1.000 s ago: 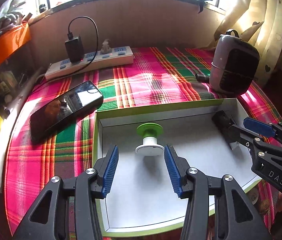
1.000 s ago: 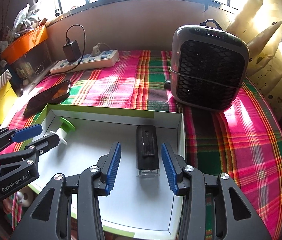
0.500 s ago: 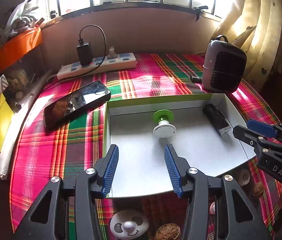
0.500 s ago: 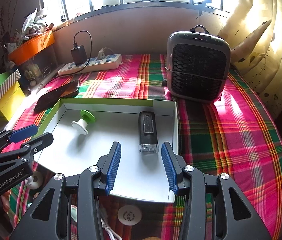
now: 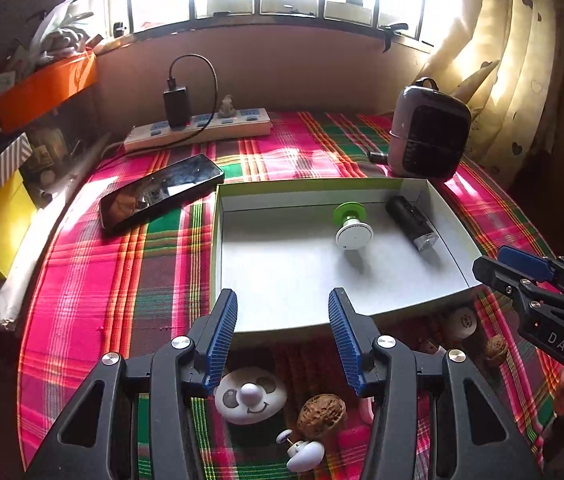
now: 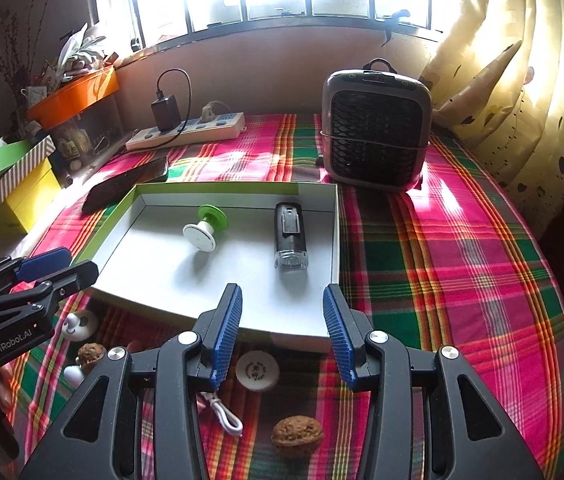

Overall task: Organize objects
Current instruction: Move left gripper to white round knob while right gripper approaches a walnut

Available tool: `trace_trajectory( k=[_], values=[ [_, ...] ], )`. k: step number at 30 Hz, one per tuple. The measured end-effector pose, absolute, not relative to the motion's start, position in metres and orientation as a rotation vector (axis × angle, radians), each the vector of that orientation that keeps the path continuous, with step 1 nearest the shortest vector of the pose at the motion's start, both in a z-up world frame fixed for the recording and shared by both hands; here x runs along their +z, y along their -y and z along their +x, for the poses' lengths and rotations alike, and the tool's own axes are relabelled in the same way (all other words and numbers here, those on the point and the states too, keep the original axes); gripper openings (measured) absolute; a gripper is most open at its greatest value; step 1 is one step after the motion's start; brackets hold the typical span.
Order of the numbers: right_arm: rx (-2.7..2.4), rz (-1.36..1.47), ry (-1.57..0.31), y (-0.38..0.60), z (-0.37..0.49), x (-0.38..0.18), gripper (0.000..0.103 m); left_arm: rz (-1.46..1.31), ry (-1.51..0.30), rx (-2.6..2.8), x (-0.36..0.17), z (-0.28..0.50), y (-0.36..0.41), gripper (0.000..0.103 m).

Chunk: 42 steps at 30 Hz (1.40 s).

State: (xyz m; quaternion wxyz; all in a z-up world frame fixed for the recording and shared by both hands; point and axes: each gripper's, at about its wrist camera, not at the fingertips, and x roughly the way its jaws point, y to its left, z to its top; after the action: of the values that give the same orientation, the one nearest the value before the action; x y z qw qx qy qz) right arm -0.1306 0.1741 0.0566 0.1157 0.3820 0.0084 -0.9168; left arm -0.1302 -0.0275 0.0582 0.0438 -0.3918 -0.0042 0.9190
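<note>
Both claws, left claw point(image 5: 283, 334) and right claw point(image 6: 282, 330), have pulled back from the box point(image 5: 218, 240), gaping part-open and empty.

Tray point(image 5: 218, 248) floor lies clear at its left half; spool point(image 5: 353, 226) and black cartridge point(image 5: 410, 222) occupy the right. Walnuts point(image 5: 321, 410), panda disc point(image 5: 251, 396) crowd the near bench point(image 5: 82, 300).

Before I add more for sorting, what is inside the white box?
The box holds a green-and-white spool and a black flashlight. Nothing covers them.
</note>
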Motion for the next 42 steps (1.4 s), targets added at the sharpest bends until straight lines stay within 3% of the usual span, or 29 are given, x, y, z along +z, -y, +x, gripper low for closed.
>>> trace_trajectory(
  k=[24, 42],
  values=[
    [-2.695, 1.131, -0.033, -0.201, -0.079, 0.038, 0.044, -1.219, 0.194, 2.767, 0.036, -0.077, 0.066, 0.047],
    [-2.643, 1.207, -0.027, -0.204, -0.072, 0.019, 0.049, -1.281, 0.145, 2.643, 0.014, -0.068, 0.044, 0.047]
  ],
)
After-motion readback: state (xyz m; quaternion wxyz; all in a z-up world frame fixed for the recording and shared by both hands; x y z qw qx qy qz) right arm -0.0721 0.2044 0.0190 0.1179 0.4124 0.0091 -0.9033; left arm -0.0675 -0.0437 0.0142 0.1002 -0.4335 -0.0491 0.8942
